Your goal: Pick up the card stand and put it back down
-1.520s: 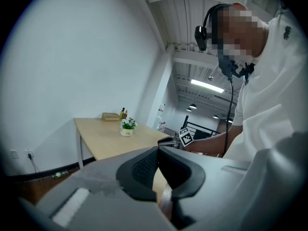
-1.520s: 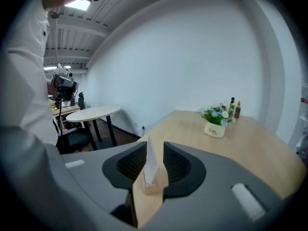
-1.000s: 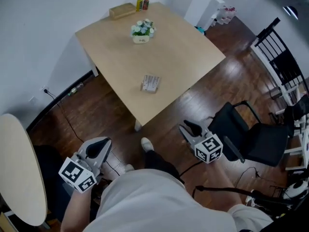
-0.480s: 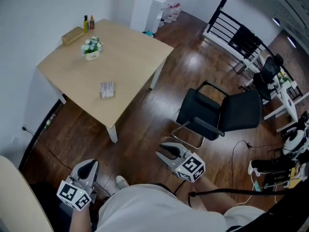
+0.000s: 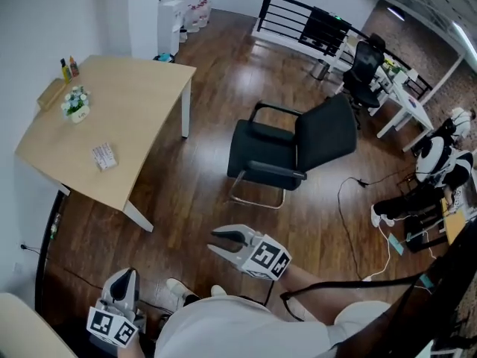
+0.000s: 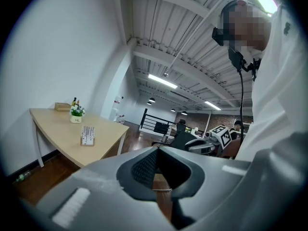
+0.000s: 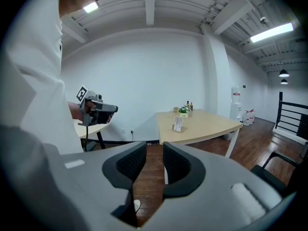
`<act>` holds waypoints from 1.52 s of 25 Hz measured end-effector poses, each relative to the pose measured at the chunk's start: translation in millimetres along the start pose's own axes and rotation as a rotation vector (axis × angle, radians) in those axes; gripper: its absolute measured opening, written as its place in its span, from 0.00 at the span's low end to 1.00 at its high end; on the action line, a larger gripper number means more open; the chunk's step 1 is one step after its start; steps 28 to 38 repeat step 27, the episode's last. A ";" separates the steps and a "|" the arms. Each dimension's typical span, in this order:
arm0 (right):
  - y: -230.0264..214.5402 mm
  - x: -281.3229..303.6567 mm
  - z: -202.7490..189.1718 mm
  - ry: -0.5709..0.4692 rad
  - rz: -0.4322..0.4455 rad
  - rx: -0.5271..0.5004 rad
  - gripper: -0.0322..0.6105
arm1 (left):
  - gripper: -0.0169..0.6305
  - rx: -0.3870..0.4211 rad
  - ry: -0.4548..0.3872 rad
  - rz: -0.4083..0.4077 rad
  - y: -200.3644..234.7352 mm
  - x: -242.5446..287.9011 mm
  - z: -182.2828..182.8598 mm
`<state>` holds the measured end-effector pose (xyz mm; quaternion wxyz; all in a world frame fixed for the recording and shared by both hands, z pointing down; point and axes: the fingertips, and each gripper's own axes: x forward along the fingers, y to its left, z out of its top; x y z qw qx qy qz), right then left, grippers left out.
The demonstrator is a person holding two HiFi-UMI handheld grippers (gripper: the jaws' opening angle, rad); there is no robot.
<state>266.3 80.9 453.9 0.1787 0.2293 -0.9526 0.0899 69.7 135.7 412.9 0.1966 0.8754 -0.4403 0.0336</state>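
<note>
Right jaws: we see the right gripper [image 7: 154,162] with its pads apart and only wood floor between them; it holds nothing.
Left jaws: the left gripper [image 6: 156,165] also stands parted with nothing in its grasp, floor showing through the gap.
Since a second ago: the head view has swung, so the table [image 5: 141,95] has slid from upper centre to the left, and the black chair [image 5: 291,151] now sits mid-frame. Both grippers are lower in the view, and neither has closed in on the table.
Card stand: the card stand [image 5: 104,156] sits on the table as before, well apart from both sets of jaws; it is ahead and slightly right of the right jaws [image 7: 178,123], and ahead and left of the left jaws [image 6: 87,135].
Surface: beyond the stand we see a flower pot [image 5: 77,103], a wooden box [image 5: 51,93] and small bottles [image 5: 68,68] near the far edge.
Room: dark plank floor, white walls, a black railing [image 5: 298,24] and desks further off.
Edges: the stand is near the table's nearer long edge, with bare top around it.
Open room: open floor lies between the jaws and the table, with the chair off to the right.
</note>
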 end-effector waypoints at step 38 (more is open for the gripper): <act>9.4 -15.7 -7.8 -0.004 0.059 -0.030 0.21 | 0.03 -0.019 0.018 0.025 -30.3 0.5 -20.2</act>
